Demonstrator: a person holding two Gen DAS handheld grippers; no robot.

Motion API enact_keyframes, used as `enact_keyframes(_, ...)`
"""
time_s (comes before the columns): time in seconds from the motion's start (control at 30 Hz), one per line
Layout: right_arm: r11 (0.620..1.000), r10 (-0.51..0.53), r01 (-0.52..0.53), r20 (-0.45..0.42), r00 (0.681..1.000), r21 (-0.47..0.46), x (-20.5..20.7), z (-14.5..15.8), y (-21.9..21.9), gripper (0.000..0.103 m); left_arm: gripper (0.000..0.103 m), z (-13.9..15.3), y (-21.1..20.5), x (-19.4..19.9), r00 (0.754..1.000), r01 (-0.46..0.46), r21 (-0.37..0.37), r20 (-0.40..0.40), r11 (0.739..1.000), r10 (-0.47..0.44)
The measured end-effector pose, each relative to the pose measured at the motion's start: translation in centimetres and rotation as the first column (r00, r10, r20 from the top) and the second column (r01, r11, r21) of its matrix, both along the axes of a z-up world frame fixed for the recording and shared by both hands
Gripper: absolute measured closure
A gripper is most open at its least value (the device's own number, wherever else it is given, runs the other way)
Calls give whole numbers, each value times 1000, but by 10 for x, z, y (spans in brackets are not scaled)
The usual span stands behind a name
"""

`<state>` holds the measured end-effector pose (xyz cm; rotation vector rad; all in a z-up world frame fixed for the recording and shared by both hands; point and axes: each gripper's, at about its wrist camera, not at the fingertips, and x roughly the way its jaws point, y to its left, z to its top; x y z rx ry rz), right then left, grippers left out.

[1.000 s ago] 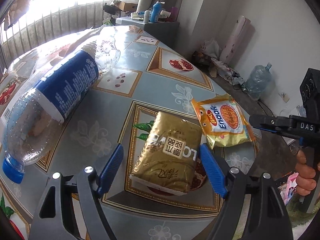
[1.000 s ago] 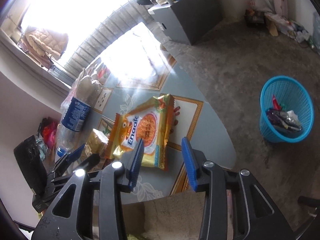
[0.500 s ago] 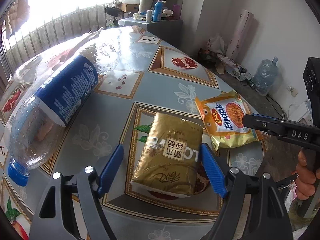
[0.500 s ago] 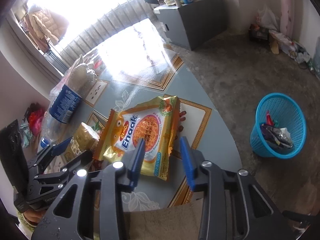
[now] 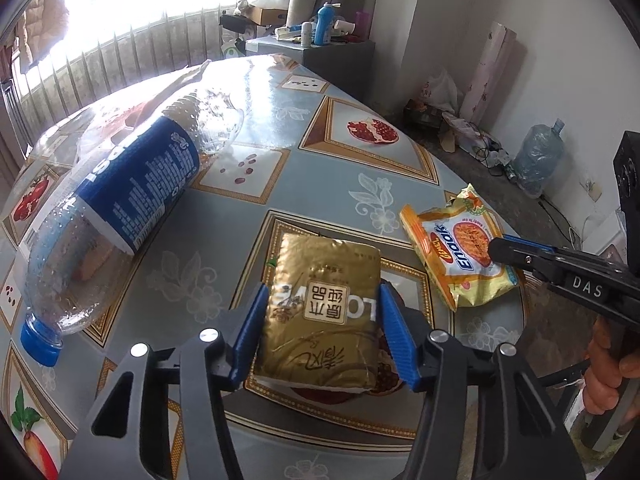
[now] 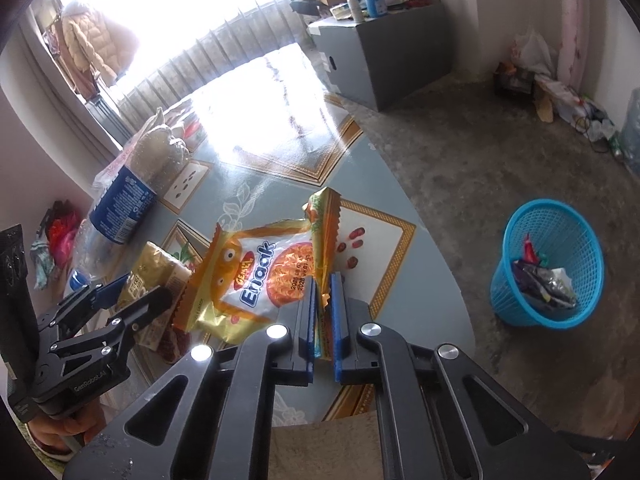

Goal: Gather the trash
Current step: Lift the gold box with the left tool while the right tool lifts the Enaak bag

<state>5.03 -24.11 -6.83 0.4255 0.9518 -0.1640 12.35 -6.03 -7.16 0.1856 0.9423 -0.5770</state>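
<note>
Left wrist view: my left gripper [image 5: 322, 320] straddles the gold packet [image 5: 320, 316], which lies flat on the patterned table [image 5: 320, 152]. Its jaws are closing, and both blue pads [image 5: 250, 332] sit right at the packet's long edges; I cannot tell whether they already press on it. A large plastic bottle [image 5: 116, 216] with a blue label and blue cap lies on its side to the left, apart from the packet. To the right, near the table's edge, the orange Enaak wrapper [image 5: 456, 248] is met by the tip of my right gripper [image 5: 500, 248], whose handle a hand [image 5: 612, 376] holds.

Right wrist view: my right gripper [image 6: 324, 316] is clenched on the Enaak wrapper [image 6: 256, 276], pinching its right-hand margin between the two blue pads [image 6: 310, 320], so that the foil buckles upward above them. The gold packet [image 6: 160, 276] sits just left of the wrapper, with the left gripper [image 6: 132, 296] over it. On the floor to the right, well apart from the table, stands a blue basket [image 6: 516, 300] with wrappers inside.
</note>
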Motion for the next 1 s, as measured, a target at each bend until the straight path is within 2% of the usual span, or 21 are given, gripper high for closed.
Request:
enact_keyframes(0.17,1000,-25,24,20,1000,20,-4,4,-7,99,49,2,2,0,1000,-15,-11,-5,1000,15)
enact_keyframes(0.63,997,-68,67,56,996,33,-12,15,-20,100,50,22,-5,-11,996,-6,13,89,1000,5)
enact_keyframes(1.0,997,-72,69,62,995,35,-15,16,-21,100,50,29,-10,-16,992,2,26,126,1000,-5)
